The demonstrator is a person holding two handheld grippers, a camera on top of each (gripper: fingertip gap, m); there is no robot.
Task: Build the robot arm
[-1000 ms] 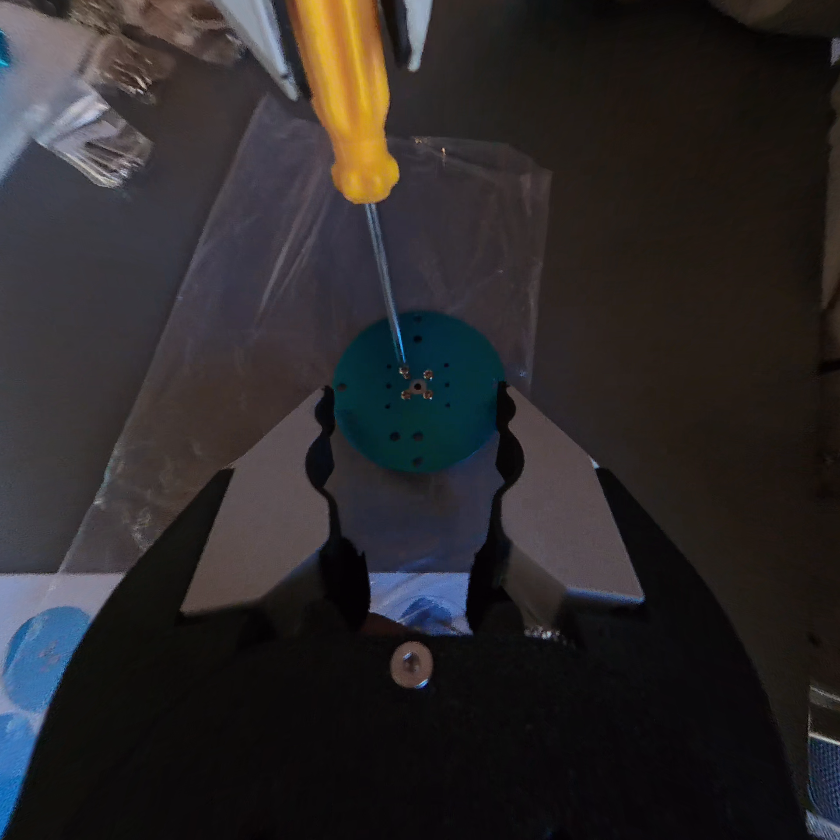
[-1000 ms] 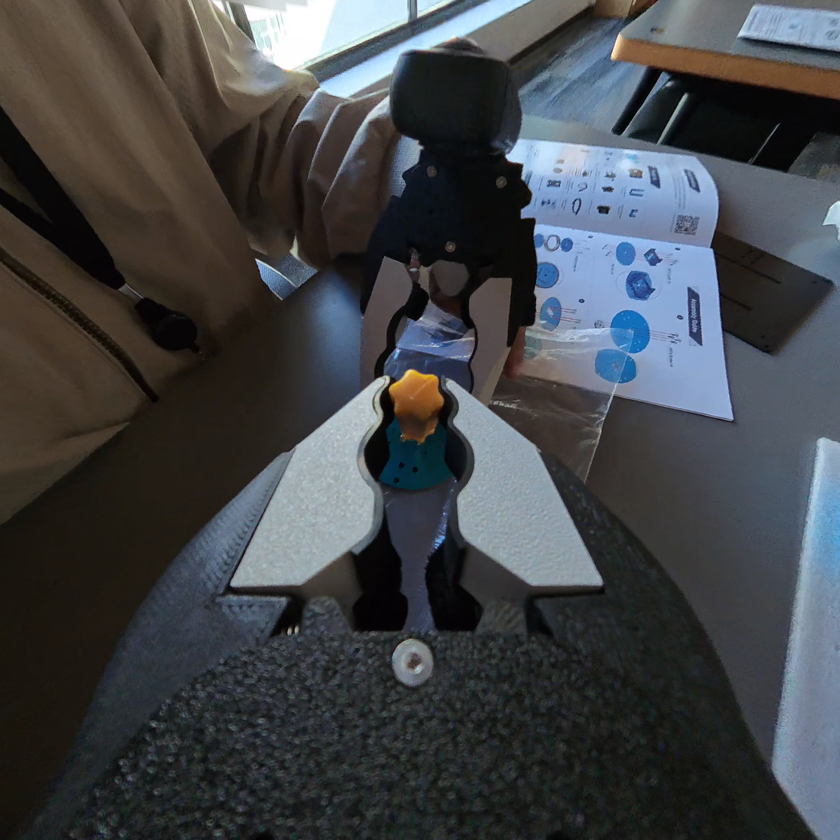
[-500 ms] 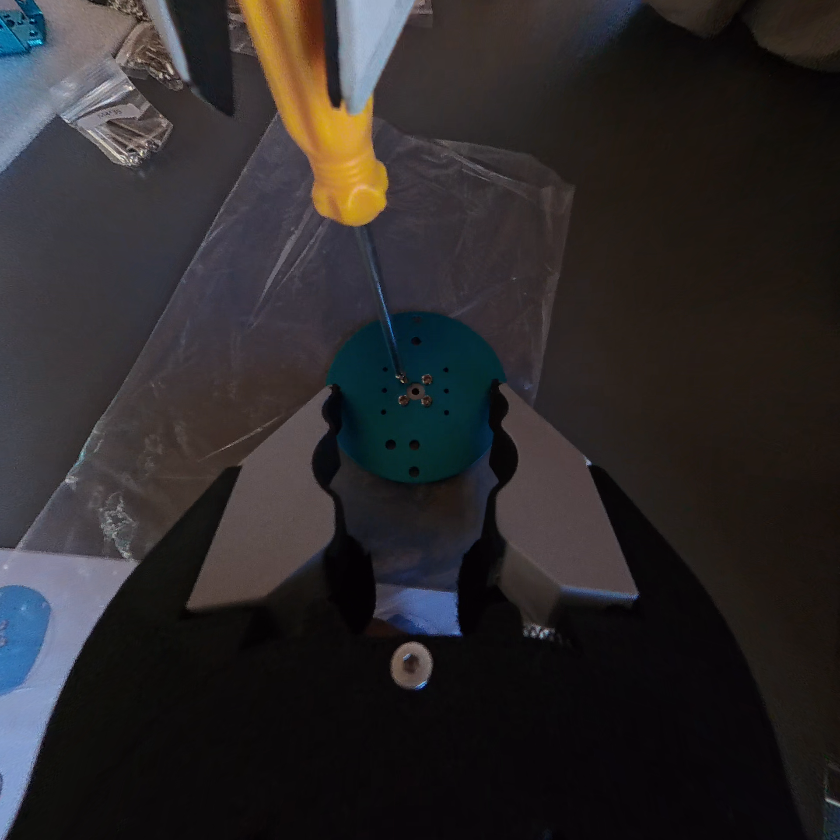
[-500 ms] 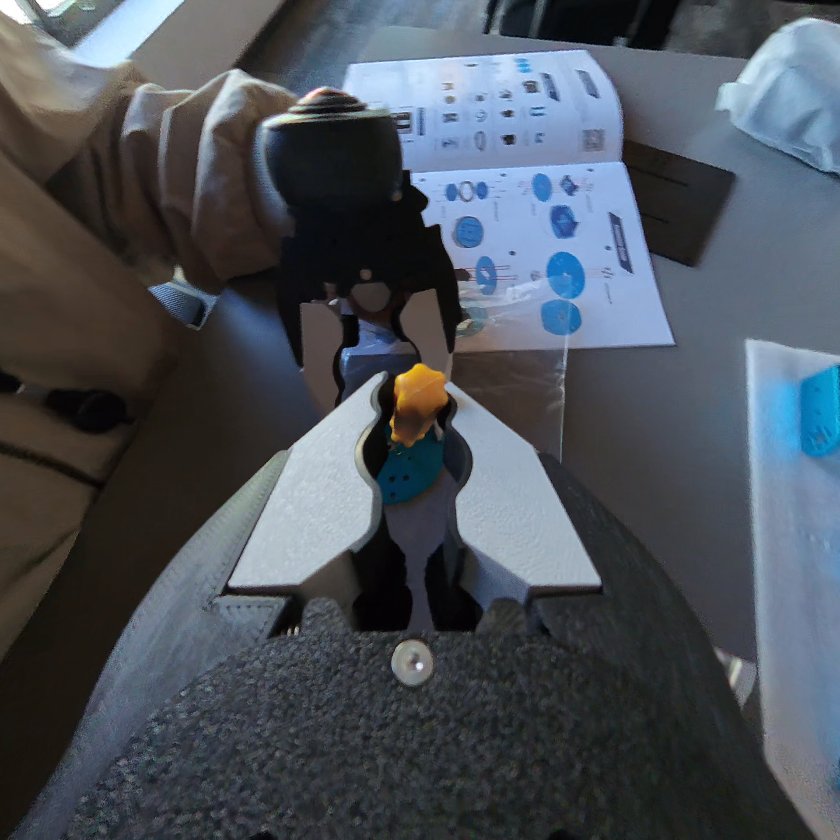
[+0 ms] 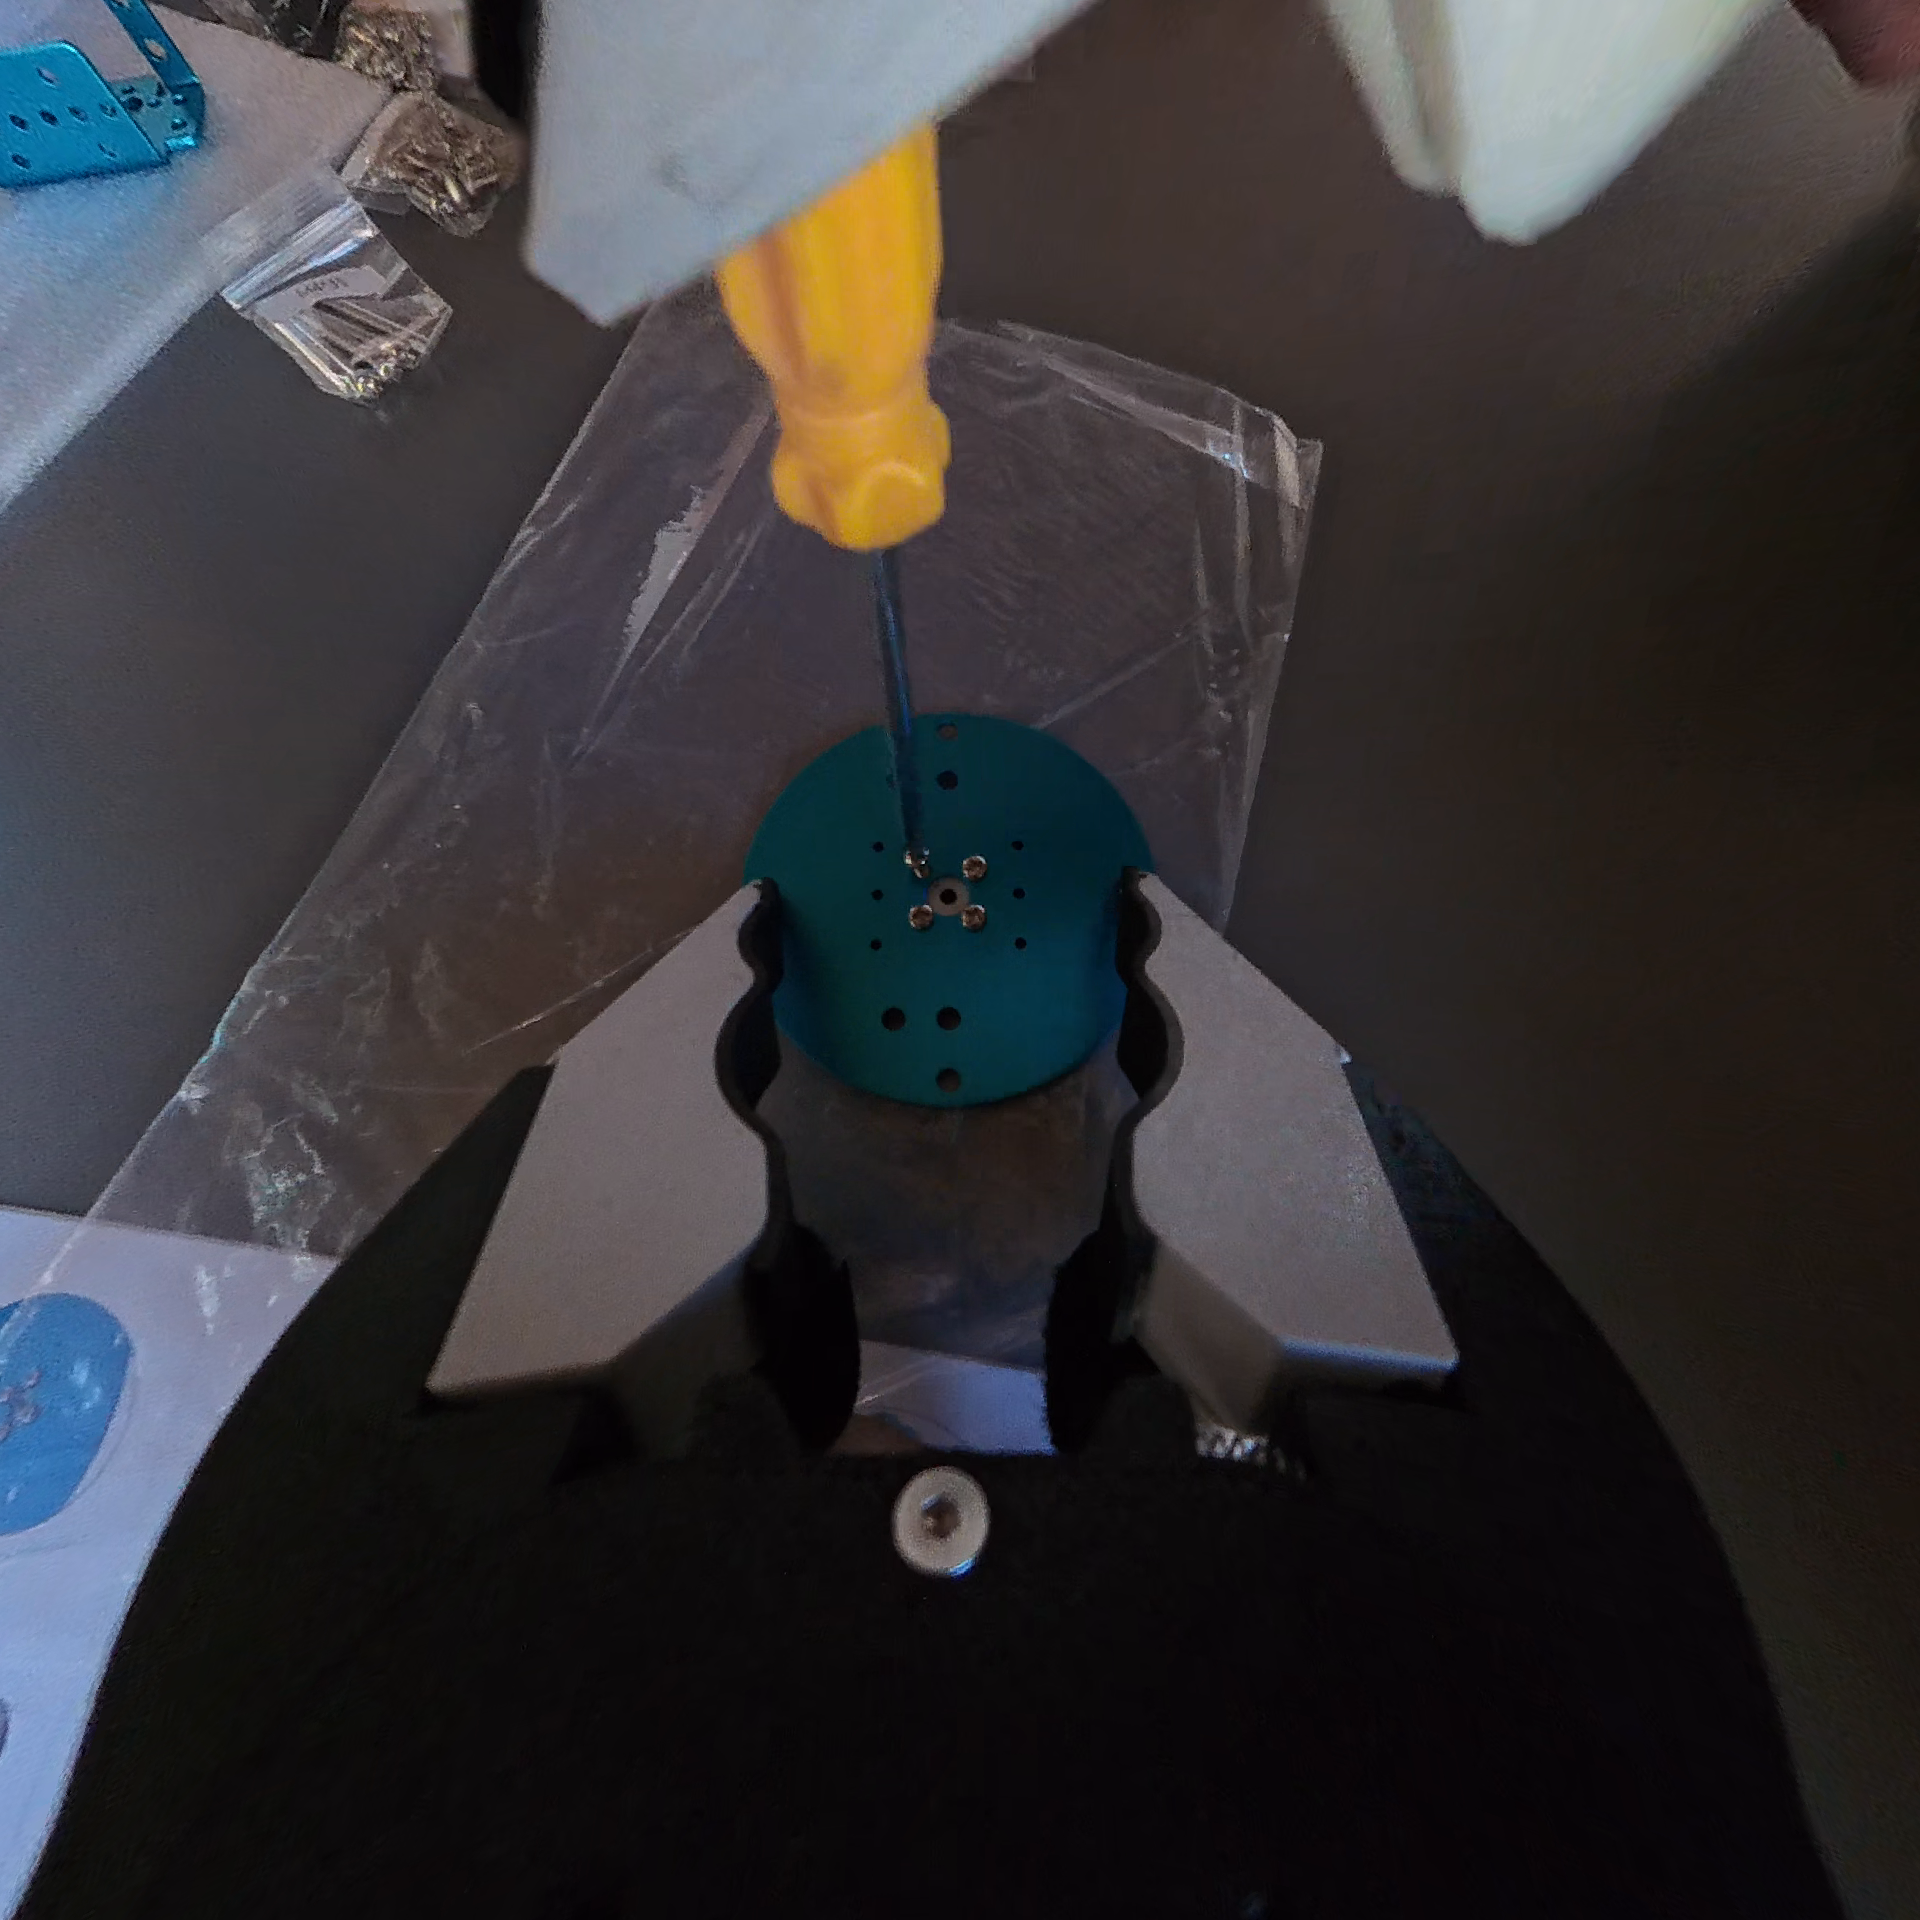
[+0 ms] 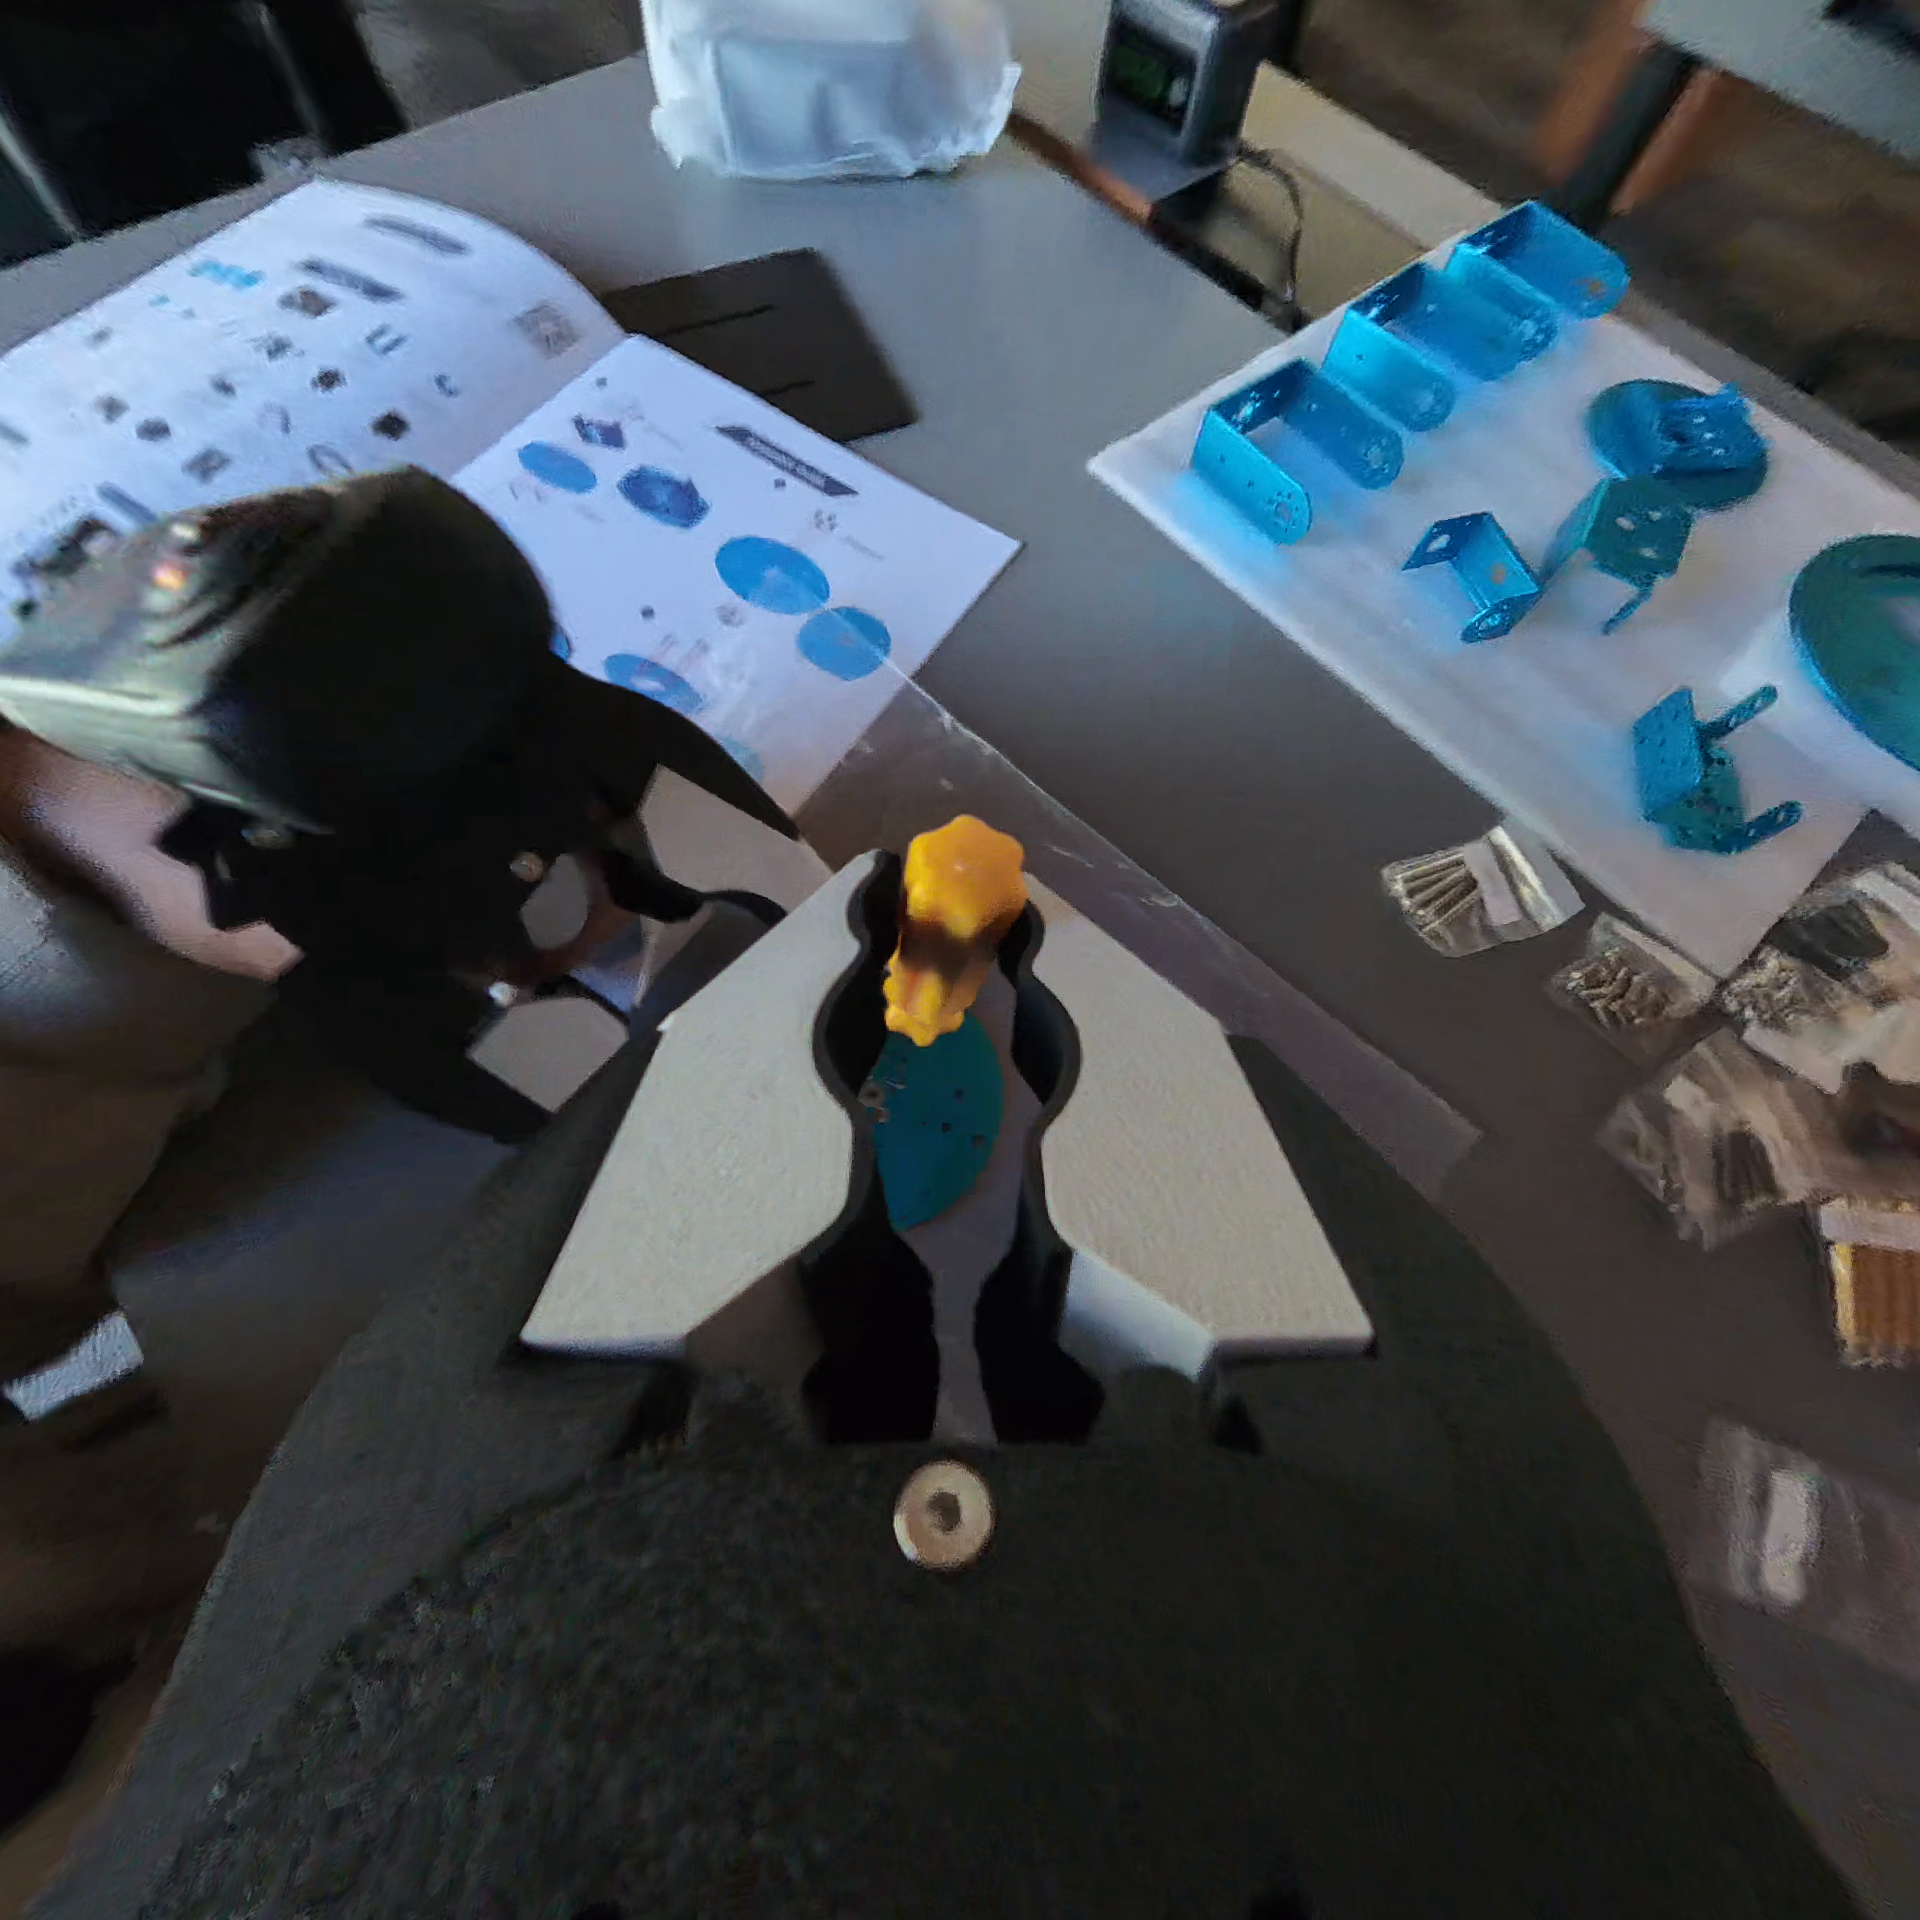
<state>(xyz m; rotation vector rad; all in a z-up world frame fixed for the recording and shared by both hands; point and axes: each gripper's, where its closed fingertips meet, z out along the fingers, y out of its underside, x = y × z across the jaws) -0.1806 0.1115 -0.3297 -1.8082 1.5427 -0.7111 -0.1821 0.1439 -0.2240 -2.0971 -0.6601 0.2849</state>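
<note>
While the left gripper (image 5: 945, 894) pinches the teal disc (image 5: 940, 977) by its two side edges, its grey fingers (image 5: 665, 1143) cover those rims, and the disc's near edge hangs over a dim, murky gap where nothing can be made out. Four small screws (image 5: 945, 891) sit in a square around the centre hole. Coming down from above, the yellow screwdriver (image 5: 852, 353) has its thin shaft tilted and its tip on the far-left screw of the four. Its handle top vanishes behind the pale, blurred fingers of the right gripper (image 6: 945, 914), which are cut off by the upper frame edge in the left wrist view.

Over to the right wrist view: that gripper is clamped on the yellow handle, the knob poking out past the fingertips, and only a sliver of the disc shows in the slot below, so the shaft and tip are hidden here. The left gripper appears as a smeared black shape at left, with a hand (image 6: 104, 831) behind it partly out of frame.

Under the disc lies a clear plastic bag (image 5: 499, 852) on the dark grey table (image 5: 1558, 727), its near corner overlapping an open instruction booklet (image 6: 623, 436). On the right, blue metal brackets (image 6: 1403, 353) rest on a white sheet (image 6: 1351, 623), one large teal ring cut by the frame edge. Small bags of screws (image 6: 1475, 894) beside it are too blurred to sort.
</note>
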